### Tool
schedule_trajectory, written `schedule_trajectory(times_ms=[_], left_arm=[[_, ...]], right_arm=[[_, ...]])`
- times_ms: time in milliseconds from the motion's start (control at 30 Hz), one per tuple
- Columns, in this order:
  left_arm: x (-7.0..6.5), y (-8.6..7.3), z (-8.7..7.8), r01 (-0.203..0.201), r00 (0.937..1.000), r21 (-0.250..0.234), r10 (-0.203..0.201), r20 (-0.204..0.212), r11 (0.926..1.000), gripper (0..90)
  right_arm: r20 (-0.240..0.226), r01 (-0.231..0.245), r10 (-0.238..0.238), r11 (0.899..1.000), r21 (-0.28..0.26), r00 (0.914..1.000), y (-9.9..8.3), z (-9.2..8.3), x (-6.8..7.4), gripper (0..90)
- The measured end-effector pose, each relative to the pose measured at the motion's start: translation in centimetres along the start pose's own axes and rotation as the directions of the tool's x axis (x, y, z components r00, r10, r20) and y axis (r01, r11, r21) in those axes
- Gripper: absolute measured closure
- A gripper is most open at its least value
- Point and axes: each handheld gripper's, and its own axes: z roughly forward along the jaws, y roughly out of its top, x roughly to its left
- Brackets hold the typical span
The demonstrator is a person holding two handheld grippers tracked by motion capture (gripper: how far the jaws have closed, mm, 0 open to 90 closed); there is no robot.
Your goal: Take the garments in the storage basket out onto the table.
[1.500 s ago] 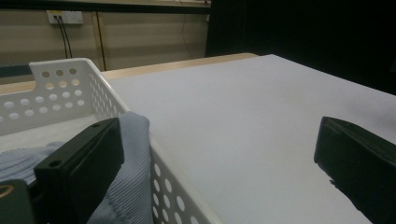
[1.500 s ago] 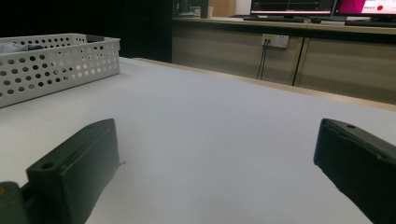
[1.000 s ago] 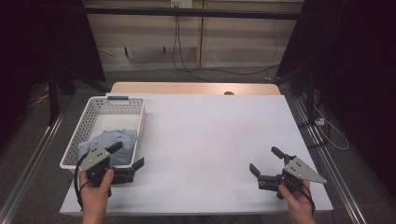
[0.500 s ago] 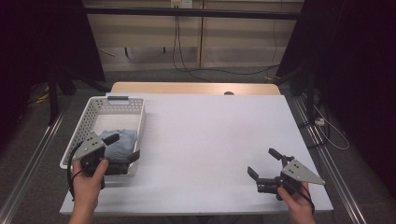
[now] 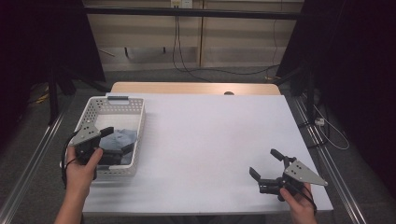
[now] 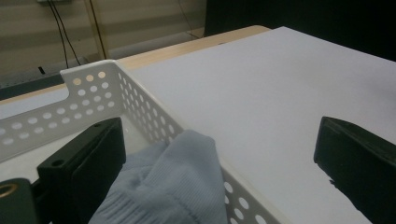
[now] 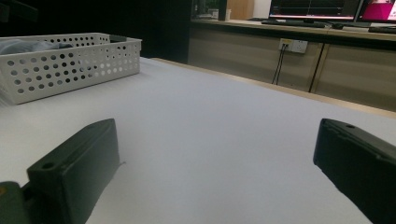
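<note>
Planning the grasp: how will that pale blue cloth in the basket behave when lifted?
The cloth looks knitted and bunched into folds, so it will probably sag and drape. It seems light. Its ribbed surface should grip, though it may drag over the basket rim.

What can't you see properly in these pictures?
- The pale blue cloth: the left gripper view cuts it off at the bottom edge, and one black finger covers its side.
- In the high view, the left gripper and the basket wall hide part of the cloth, so what kind of clothing it is stays unclear.
- The basket floor: hidden under the cloth.
- In the right gripper view, the basket's contents are hidden behind its wall.
</note>
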Motion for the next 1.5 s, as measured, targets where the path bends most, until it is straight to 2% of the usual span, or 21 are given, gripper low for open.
schedule_trajectory(times_ms=[200, 267, 400, 500, 633, 733, 833, 867, 900, 967, 1100, 1133, 1167, 1200, 1233, 1267, 1300, 1367, 1400, 1467, 1500], left_arm=[[1.0, 0.4, 0.6, -0.008, 0.9999, 0.039, 0.008, 0.008, 0.9992, 2.3], [1.4, 0.7, 0.9, -0.020, 0.9998, 0.072, 0.019, 0.010, 0.9972, 2.4], [1.9, 0.9, 1.1, -0.035, 0.9993, 0.101, 0.034, 0.018, 0.9942, 2.9], [2.5, 1.0, 1.4, -0.049, 0.9986, 0.140, 0.046, 0.025, 0.9889, 3.0], [3.1, 1.0, 1.5, -0.043, 0.9989, 0.173, 0.039, 0.027, 0.9841, 3.3], [3.4, 1.2, 1.7, -0.060, 0.9975, 0.214, 0.050, 0.051, 0.9750, 3.3], [3.8, 1.4, 1.8, -0.090, 0.9954, 0.249, 0.078, 0.056, 0.9644, 3.4], [3.8, 1.4, 1.8, -0.090, 0.9954, 0.249, 0.078, 0.056, 0.9644, 3.4], [4.1, 1.4, 1.8, -0.096, 0.9949, 0.261, 0.084, 0.057, 0.9607, 3.4], [4.3, 1.5, 1.9, -0.097, 0.9948, 0.263, 0.085, 0.056, 0.9600, 3.4], [4.9, 1.2, 2.6, -0.112, 0.9932, 0.309, 0.096, 0.066, 0.9443, 3.8], [4.9, 1.2, 2.6, -0.112, 0.9932, 0.309, 0.096, 0.066, 0.9443, 4.0], [5.0, 1.0, 3.0, -0.128, 0.9913, 0.338, 0.110, 0.073, 0.9323, 4.1], [5.0, 1.0, 3.0, -0.128, 0.9913, 0.338, 0.110, 0.073, 0.9323, 4.2], [5.1, 0.8, 3.3, -0.136, 0.9904, 0.372, 0.118, 0.073, 0.9182, 4.5], [5.2, 0.6, 3.5, -0.128, 0.9914, 0.375, 0.108, 0.074, 0.9183, 4.6], [5.3, 0.5, 3.7, -0.126, 0.9914, 0.388, 0.102, 0.082, 0.9131, 4.6], [5.3, 0.5, 3.8, -0.124, 0.9917, 0.391, 0.101, 0.080, 0.9120, 4.5], [5.5, 0.4, 4.0, -0.126, 0.9913, 0.400, 0.101, 0.085, 0.9077, 4.5], [5.6, 0.3, 4.2, -0.124, 0.9914, 0.403, 0.097, 0.087, 0.9066, 4.5], [5.8, 0.0, 4.5, -0.116, 0.9925, 0.423, 0.088, 0.084, 0.8985, 4.5]], right_arm=[[0.010, -0.006, 0.006, 1.000, 0.001, 0.9999, -0.1, -0.3, -0.2, 0.0], [0.012, -0.005, 0.005, 1.000, 0.002, 0.9999, -0.1, -0.5, -0.2, 0.0], [0.015, -0.007, 0.007, 1.000, 0.001, 0.9999, -0.2, -0.7, -0.3, 0.0], [0.020, -0.010, 0.010, 1.000, 0.003, 0.9998, -0.2, -0.8, -0.3, 0.0], [0.019, -0.010, 0.010, 1.000, 0.004, 0.9998, -0.2, -0.8, -0.3, 0.0], [0.016, -0.008, 0.008, 1.000, 0.008, 0.9998, -0.2, -0.7, -0.2, 0.0], [0.009, -0.006, 0.006, 1.000, 0.009, 0.9999, -0.2, -0.7, -0.2, 0.0], [0.009, -0.006, 0.006, 1.000, 0.008, 0.9999, -0.2, -0.7, -0.2, 0.0], [0.009, -0.007, 0.006, 1.000, 0.008, 0.9999, -0.2, -0.6, -0.2, 0.0], [0.007, -0.006, 0.006, 1.000, 0.008, 1.0000, -0.2, -0.6, -0.2, 0.0], [0.005, -0.003, 0.003, 1.000, 0.012, 1.0000, -0.3, -0.6, -0.2, 0.0], [0.005, -0.003, 0.003, 1.000, 0.012, 1.0000, -0.3, -0.6, -0.2, 0.0], [0.004, -0.001, 0.001, 1.000, 0.013, 1.0000, -0.3, -0.7, -0.2, 0.0], [0.003, -0.002, 0.002, 1.000, 0.014, 1.0000, -0.2, -0.7, -0.2, 0.0], [0.003, 0.000, 0.000, 1.000, 0.016, 1.0000, -0.3, -0.7, -0.2, 0.0], [0.002, 0.002, -0.002, 1.000, 0.017, 1.0000, -0.3, -0.7, -0.2, 0.0], [0.001, 0.002, -0.002, 1.000, 0.018, 1.0000, -0.3, -0.7, -0.2, 0.0], [0.001, 0.002, -0.002, 1.000, 0.021, 1.0000, -0.3, -0.7, -0.1, 0.0], [0.001, 0.002, -0.002, 1.000, 0.021, 1.0000, -0.3, -0.7, -0.1, 0.0], [0.001, 0.002, -0.002, 1.000, 0.022, 1.0000, -0.3, -0.7, -0.1, 0.0], [0.004, 0.005, -0.005, 1.000, 0.022, 1.0000, -0.3, -0.7, -0.1, 0.0]])
